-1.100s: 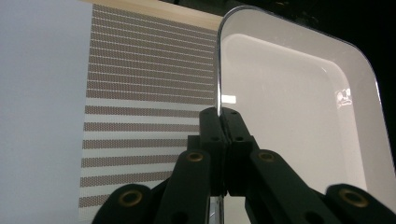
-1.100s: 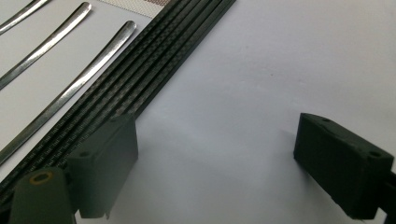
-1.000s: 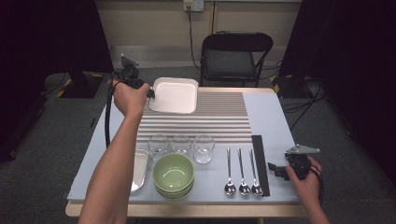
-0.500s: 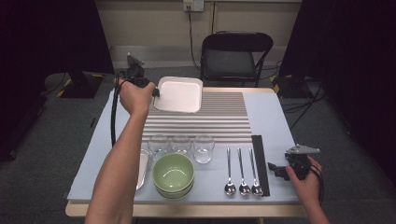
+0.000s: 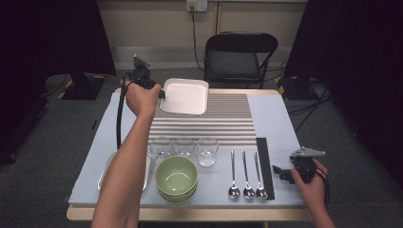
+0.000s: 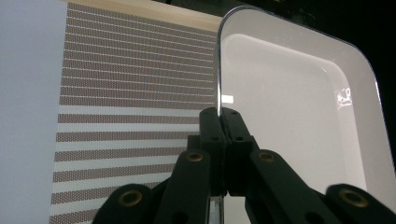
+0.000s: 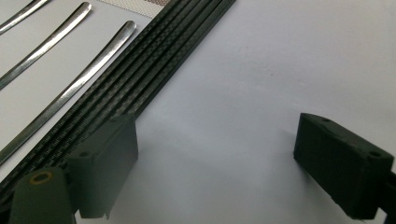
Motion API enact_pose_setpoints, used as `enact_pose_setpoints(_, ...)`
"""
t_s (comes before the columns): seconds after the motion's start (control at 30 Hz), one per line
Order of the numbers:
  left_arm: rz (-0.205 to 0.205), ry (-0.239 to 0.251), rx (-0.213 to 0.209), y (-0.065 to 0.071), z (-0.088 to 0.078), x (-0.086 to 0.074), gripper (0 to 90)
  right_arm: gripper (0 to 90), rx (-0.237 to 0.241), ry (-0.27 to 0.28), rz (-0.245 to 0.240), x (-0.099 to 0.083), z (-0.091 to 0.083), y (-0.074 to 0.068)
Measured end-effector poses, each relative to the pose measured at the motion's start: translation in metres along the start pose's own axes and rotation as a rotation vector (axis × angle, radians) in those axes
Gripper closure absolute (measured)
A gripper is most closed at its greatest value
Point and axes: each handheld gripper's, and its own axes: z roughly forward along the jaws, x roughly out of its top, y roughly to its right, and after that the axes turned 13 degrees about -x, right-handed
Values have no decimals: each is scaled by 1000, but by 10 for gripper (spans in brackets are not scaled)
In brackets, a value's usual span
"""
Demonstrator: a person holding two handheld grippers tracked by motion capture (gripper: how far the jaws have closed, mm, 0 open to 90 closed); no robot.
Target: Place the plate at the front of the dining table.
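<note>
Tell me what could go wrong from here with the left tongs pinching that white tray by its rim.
1. The left tongs grip the white tray only at a thin edge of its rim; it could tilt or slip out.
2. The tray hangs over the striped mat; swung low toward the person, it might knock the three glasses.

**Left arm stretched far, right hand resting near**

The left forearm reaches from the desk's near edge toward the far left corner, wrist bent so the left tool (image 5: pixel 159 93) points toward the right edge. Its jaws are pinched together on a thin rim, pads pressed flat on both faces. The right hand (image 5: pixel 309 178) sits at the near right corner, fingers wrapped around the right tool (image 5: pixel 280 172), which lies low and points toward the left edge. Its jaws stand wide apart with nothing between them.
</note>
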Motion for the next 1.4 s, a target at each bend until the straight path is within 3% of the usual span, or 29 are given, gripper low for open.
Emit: enact_pose_setpoints(1.4, -14, -11, -14, 1, 33, 1, 893, 127, -3, 1, 0, 0, 0, 0)
